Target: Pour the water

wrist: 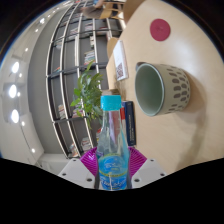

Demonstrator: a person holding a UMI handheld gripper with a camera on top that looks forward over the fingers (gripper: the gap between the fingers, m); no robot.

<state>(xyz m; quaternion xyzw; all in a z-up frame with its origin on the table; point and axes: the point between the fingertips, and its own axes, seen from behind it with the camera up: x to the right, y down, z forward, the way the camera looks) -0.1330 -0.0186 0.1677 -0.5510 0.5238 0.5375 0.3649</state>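
Holding one bottle tight between two fingers. One green cup and one pink coaster on pale counter. Tall shelves behind.

Bottle before cup

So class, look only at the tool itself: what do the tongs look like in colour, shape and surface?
The tongs show two fingers faced with magenta-pink pads, ribbed or striped in texture. Pale grey, angular finger bodies flank the pads on the outside. No cables, sleeves or printed markings can be seen on them.
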